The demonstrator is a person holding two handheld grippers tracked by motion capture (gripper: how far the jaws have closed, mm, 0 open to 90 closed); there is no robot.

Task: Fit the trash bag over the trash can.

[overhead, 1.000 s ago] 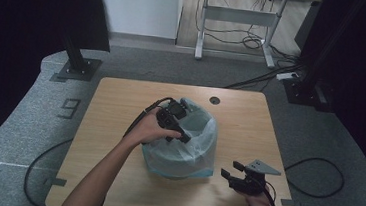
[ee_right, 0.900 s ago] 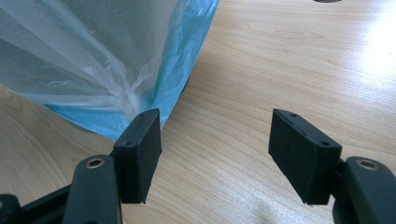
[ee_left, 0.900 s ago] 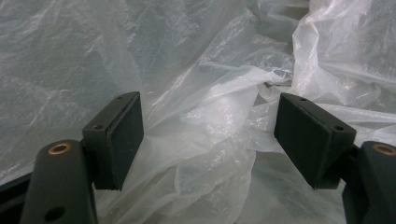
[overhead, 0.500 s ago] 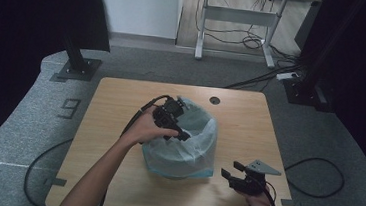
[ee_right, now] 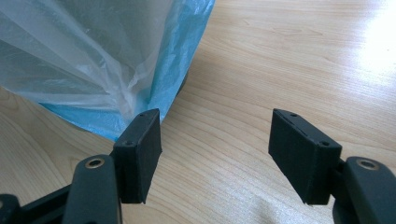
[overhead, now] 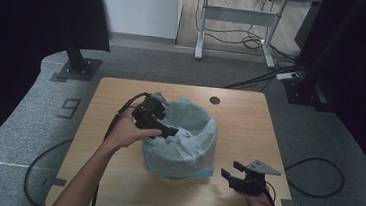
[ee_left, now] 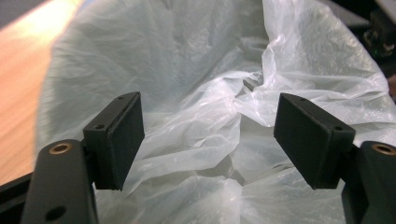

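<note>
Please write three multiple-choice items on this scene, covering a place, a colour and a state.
1. Where is the left gripper?
A. Over the bag's open mouth
B. On the floor
C. At the table's far right corner

2. What colour shows at the foot of the plastic bag?
A. Red
B. Blue
C. Yellow

3. How do the right gripper jaws stand?
A. Clamped on the bag
B. Shut on nothing
C. Open, with bare table between them

Answers: 1 A, the high view shows it above the bag's rim. 2 B, the right gripper view shows a blue lower edge. 3 C, wood shows between its jaws.
</note>
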